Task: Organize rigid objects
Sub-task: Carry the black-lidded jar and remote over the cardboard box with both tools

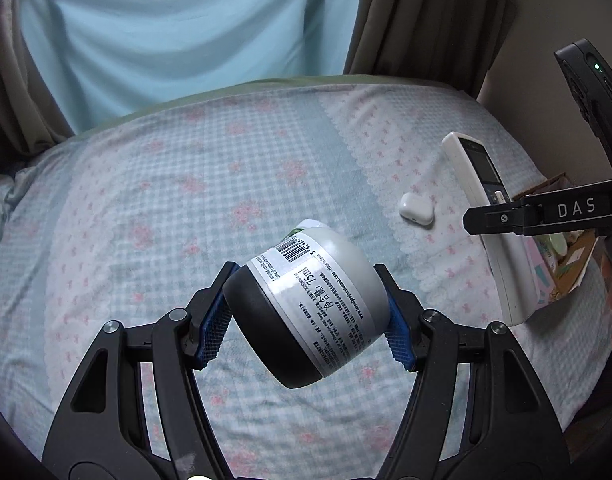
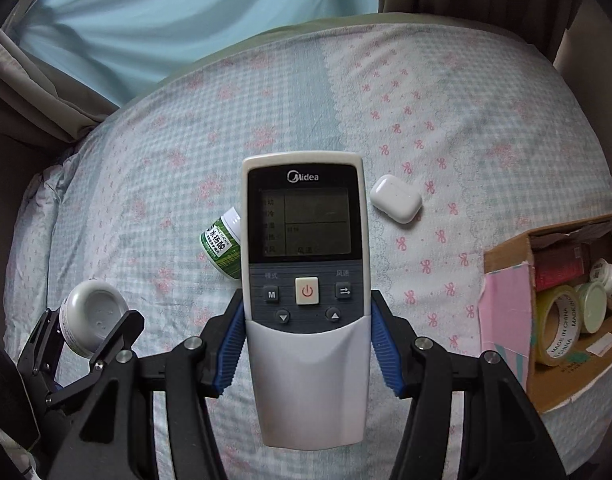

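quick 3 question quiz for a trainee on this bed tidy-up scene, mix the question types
1. True or false: the left tongs are closed on a Midea remote control.
2. Multiple choice: what lies loose on the bedsheet just right of the remote control? A) earbud case B) tape roll C) spoon
3. Fill in: the cardboard box at the bed's right edge already holds a roll of ____.

Key:
1. False; they grip a cream jar, and the right tongs grip the remote.
2. A, the white earbud case.
3. Tape.
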